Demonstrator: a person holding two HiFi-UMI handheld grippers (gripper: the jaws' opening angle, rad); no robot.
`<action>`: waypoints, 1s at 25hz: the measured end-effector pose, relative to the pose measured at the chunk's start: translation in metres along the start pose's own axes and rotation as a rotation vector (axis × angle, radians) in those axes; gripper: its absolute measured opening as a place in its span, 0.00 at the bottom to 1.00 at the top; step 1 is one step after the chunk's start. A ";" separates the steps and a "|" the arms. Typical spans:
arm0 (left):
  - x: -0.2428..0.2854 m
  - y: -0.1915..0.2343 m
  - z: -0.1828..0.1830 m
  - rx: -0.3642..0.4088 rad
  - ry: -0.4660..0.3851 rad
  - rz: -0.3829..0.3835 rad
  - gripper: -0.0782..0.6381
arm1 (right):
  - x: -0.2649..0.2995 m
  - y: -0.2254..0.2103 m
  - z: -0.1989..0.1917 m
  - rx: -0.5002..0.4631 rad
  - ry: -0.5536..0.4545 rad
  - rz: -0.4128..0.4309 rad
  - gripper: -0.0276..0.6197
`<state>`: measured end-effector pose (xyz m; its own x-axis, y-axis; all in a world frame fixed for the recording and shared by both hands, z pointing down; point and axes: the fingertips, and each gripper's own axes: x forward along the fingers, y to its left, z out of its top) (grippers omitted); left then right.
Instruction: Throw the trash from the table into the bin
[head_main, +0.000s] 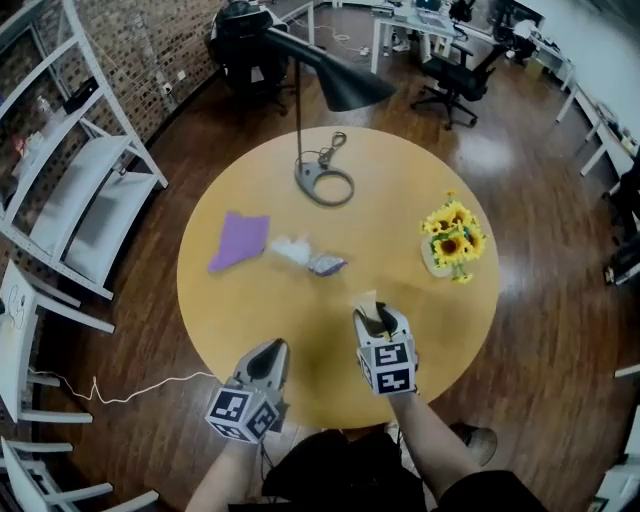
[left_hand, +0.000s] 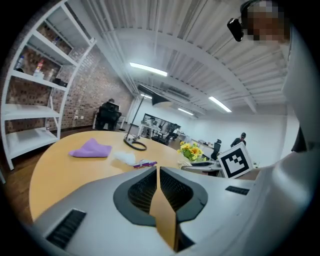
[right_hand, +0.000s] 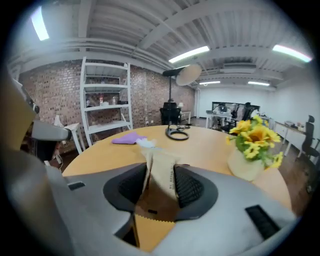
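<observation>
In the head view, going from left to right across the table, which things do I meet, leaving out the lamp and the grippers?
purple cloth → white crumpled tissue → small purple wrapper → vase of sunflowers

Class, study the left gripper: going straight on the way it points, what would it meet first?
Likely the wrapper on the table, by the white tissue, though depth is unclear.

Head view looks steeply down; both gripper views skim the shared table (head_main: 400, 180).
</observation>
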<state>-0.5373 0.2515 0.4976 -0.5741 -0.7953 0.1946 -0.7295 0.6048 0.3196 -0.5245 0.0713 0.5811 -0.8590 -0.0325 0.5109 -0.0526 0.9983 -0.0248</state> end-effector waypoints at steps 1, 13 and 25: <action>0.011 -0.015 0.000 0.019 0.007 -0.034 0.13 | -0.012 -0.017 0.000 0.017 -0.020 -0.026 0.31; 0.119 -0.308 -0.019 0.108 0.027 -0.500 0.13 | -0.277 -0.261 -0.067 0.217 -0.185 -0.503 0.31; 0.115 -0.617 -0.090 0.105 0.071 -0.969 0.13 | -0.573 -0.378 -0.206 0.368 -0.233 -0.989 0.31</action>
<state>-0.1196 -0.2170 0.4064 0.3124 -0.9485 -0.0528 -0.9049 -0.3140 0.2872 0.0926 -0.2779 0.4751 -0.4259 -0.8633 0.2708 -0.8923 0.4503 0.0322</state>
